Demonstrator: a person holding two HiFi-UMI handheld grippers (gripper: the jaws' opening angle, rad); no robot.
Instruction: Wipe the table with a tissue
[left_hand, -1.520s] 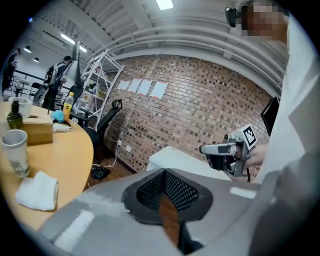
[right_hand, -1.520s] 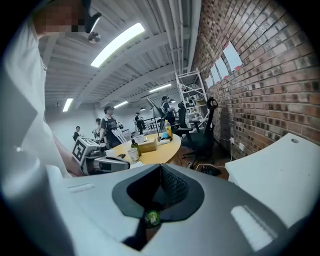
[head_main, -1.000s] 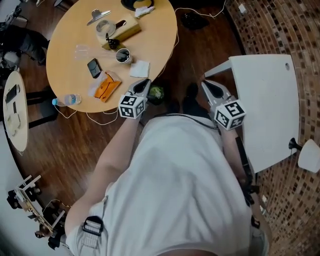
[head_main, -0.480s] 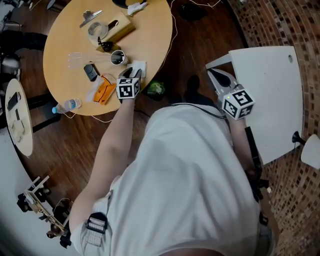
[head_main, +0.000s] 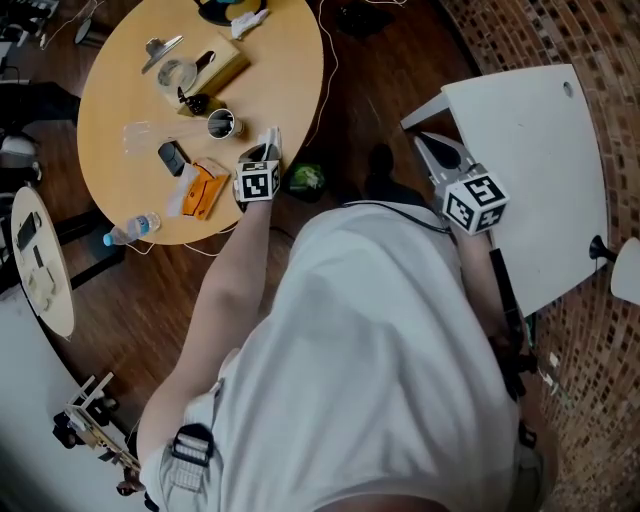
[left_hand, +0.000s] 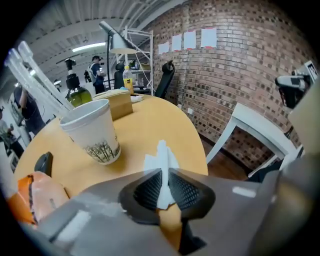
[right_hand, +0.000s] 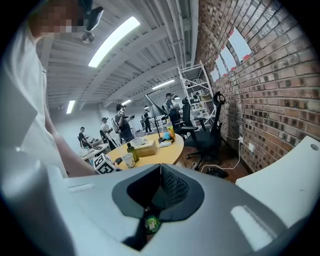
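Left gripper (left_hand: 164, 186) jaws had just been closing, pinched white tissue (left_hand: 161, 159) on round table (left_hand: 165, 120), right gripper (right_hand: 159, 172) jaws pressed together, empty.

The left arm (head_main: 225, 290) reaches forward and down. The left gripper (left_hand: 164, 180) has just been closing its fingers (left_hand: 147, 189), and they pinch a tissue (left_hand: 161, 157). The right gripper (right_hand: 160, 170) has its fingers pressed together.

Long white ceiling strip lights (right_hand: 114, 41) light the room evenly; fisheye corners go black, and the near left gripper (left_hand: 165, 186) looks blurred.
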